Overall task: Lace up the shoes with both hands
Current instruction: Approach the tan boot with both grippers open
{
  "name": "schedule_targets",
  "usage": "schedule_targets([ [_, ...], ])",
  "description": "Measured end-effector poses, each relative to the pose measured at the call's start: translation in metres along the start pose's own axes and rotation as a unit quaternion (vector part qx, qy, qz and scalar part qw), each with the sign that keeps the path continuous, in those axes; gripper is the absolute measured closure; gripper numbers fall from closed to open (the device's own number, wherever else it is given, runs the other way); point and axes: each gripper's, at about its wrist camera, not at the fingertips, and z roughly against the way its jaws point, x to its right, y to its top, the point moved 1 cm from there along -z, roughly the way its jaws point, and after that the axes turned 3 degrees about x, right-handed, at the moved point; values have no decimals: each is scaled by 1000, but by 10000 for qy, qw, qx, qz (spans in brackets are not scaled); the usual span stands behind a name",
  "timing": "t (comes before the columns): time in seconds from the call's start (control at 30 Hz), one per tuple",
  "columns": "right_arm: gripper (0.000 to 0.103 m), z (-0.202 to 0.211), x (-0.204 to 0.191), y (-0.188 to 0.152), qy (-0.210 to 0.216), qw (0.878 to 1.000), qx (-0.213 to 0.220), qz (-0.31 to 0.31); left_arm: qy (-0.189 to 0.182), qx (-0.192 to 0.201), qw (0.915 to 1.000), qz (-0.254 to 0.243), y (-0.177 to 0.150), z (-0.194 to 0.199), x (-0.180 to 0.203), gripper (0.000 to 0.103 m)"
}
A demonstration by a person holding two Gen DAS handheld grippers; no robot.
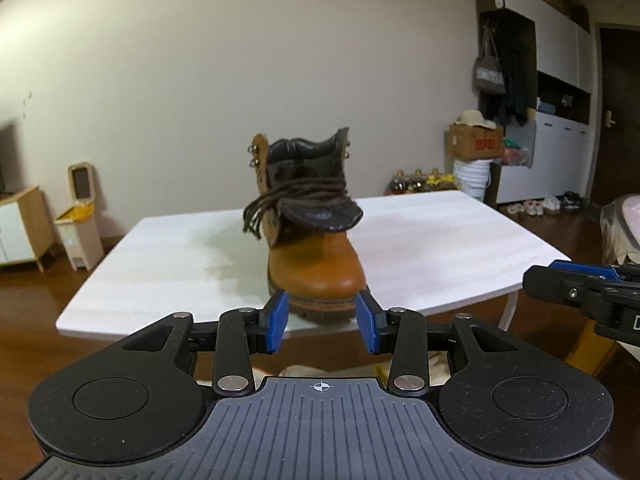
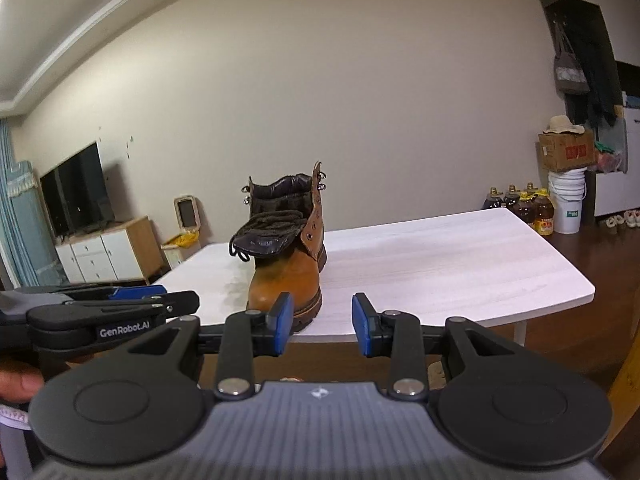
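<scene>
A tan leather boot [image 1: 316, 264] stands on a white table [image 1: 420, 248], toe towards me. Its dark tongue [image 1: 320, 210] is folded forward and a dark brown lace [image 1: 280, 196] lies bunched loosely over it. The boot also shows in the right wrist view [image 2: 286, 276]. My left gripper [image 1: 323, 320] is open and empty, short of the boot's toe at the table's near edge. My right gripper [image 2: 321, 322] is open and empty, short of the table, just right of the boot. Each gripper shows in the other's view: the right [image 1: 580, 292] and the left [image 2: 120, 308].
The table [image 2: 440, 264] is bare around the boot. A small bin [image 1: 78, 224] and a low cabinet [image 1: 20, 228] stand at the left. Boxes, a white bucket [image 2: 568, 200], oil bottles [image 2: 520, 206] and shoes lie on the floor at the right by a wardrobe.
</scene>
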Motion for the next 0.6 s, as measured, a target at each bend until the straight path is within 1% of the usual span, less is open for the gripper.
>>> schedule_targets([
  [0.2, 67, -12, -7, -1, -154, 9991, -370, 168, -12, -41, 9999, 153, -3, 5, -13, 62],
  [0.27, 67, -16, -13, 4, -177, 9982, -489, 300, -16, -55, 9998, 204, -4, 6, -18, 62],
  [0.33, 67, -9, -15, 9, -159, 9985, -450, 277, 100, -215, 9997, 112, 1, -4, -14, 62],
  [0.4, 67, -20, -23, 8, -247, 9978, -483, 374, 190, -272, 9994, 37, 4, -8, -7, 62],
  [0.6, 67, -35, -27, 20, -249, 9974, -508, 443, 177, -320, 9993, 29, 13, -13, -20, 62],
])
